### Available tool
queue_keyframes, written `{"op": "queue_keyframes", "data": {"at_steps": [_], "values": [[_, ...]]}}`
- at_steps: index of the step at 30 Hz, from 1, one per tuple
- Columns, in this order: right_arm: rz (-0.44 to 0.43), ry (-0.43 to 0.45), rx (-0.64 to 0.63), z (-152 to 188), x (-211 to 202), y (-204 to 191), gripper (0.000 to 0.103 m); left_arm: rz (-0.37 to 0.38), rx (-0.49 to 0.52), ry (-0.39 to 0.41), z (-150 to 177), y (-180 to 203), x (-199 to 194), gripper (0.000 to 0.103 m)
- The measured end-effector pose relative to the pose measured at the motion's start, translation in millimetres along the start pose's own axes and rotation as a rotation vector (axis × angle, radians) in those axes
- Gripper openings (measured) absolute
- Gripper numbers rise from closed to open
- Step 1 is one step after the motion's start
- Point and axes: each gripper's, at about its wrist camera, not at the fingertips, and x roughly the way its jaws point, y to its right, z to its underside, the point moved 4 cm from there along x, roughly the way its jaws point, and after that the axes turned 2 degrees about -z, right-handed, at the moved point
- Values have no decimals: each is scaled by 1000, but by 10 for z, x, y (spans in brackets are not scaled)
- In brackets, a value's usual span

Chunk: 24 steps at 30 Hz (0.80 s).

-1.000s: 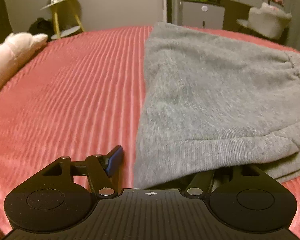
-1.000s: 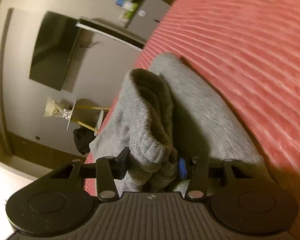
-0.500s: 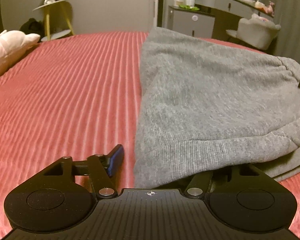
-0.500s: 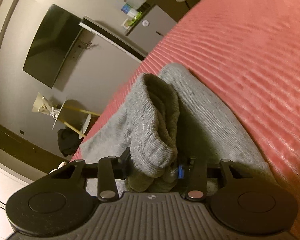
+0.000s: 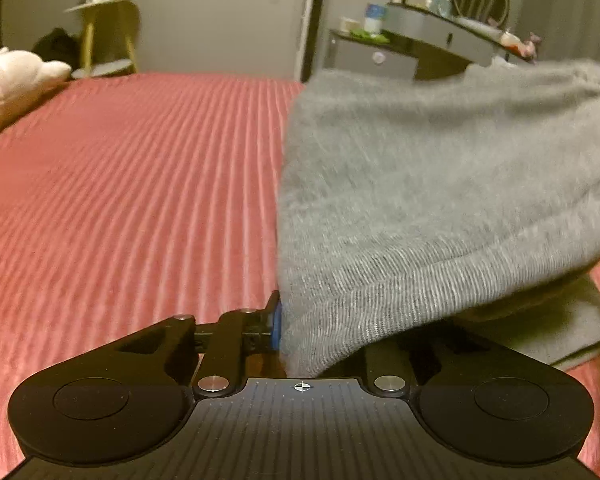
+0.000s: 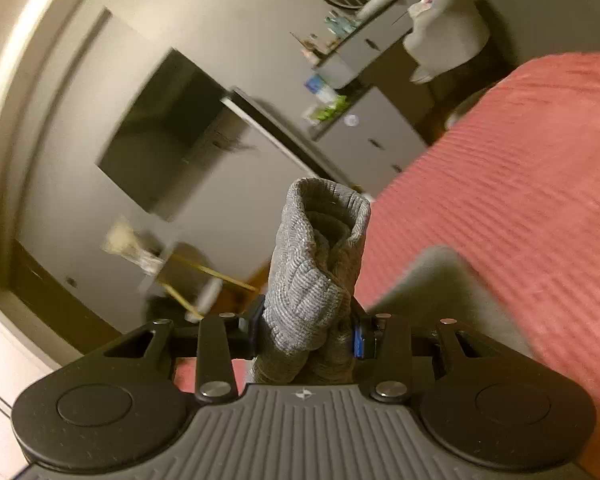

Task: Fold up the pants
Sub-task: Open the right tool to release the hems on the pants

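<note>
The grey knit pants [image 5: 440,184] lie on a red ribbed bedspread [image 5: 140,184], with their near ribbed hem lifted. My left gripper [image 5: 320,328] is shut on the hem's left corner; its left blue pad touches the cloth and the right finger is hidden under the fabric. In the right wrist view my right gripper [image 6: 306,334] is shut on a bunched ribbed end of the pants [image 6: 316,264], which stands up between the fingers, raised above the bed [image 6: 520,200]. More grey cloth [image 6: 440,280] hangs below on the right.
A pale plush toy [image 5: 12,84] lies at the bed's left edge. Beyond the bed are a yellow-legged side table [image 5: 104,32], a grey dresser [image 5: 380,56] with small items, and a dark wall TV [image 6: 160,132].
My left gripper has closed on the hem corner and the hem has risen. My right gripper has lifted its bunched end well off the bed and tilted toward the wall.
</note>
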Motion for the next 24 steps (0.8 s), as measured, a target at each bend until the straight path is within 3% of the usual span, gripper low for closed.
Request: {"op": "queue_keyframes", "data": {"at_steps": [3, 5, 7, 9, 10, 11, 12, 13, 14, 18, 23, 24], "values": [[-2, 5, 17, -4, -30, 69, 40, 9, -7, 56, -62, -21, -140, 22], [-28, 35, 26, -12, -89, 156, 40, 5, 0, 42, -64, -54, -163, 31], [-19, 44, -20, 41, -97, 273, 41, -82, 22, -28, -2, -110, -91, 62], [28, -26, -53, 176, 34, 483, 47, -115, 15, -77, 56, -172, -35, 64], [105, -119, -78, 258, 166, 627, 53, -108, -3, -80, 41, -190, -51, 70], [217, -217, -89, 350, 278, 804, 53, -108, -16, -70, 12, -194, -92, 71], [289, -245, -91, 406, 299, 934, 62, -123, -16, -55, -9, -196, -145, 74], [251, -204, -69, 415, 216, 1023, 76, -134, -9, -43, -27, -186, -200, 76], [222, -174, -32, 394, 137, 1069, 79, -135, -5, -34, -36, -171, -239, 76], [204, -44, 53, 173, -59, 1166, 79, -154, -17, -59, -77, -124, -330, 76], [219, -85, 51, 228, 36, 1286, 77, -159, -36, -84, -110, -136, -518, 76], [216, -77, 42, 245, 40, 1280, 72, -163, -40, -95, -111, -149, -551, 77]]}}
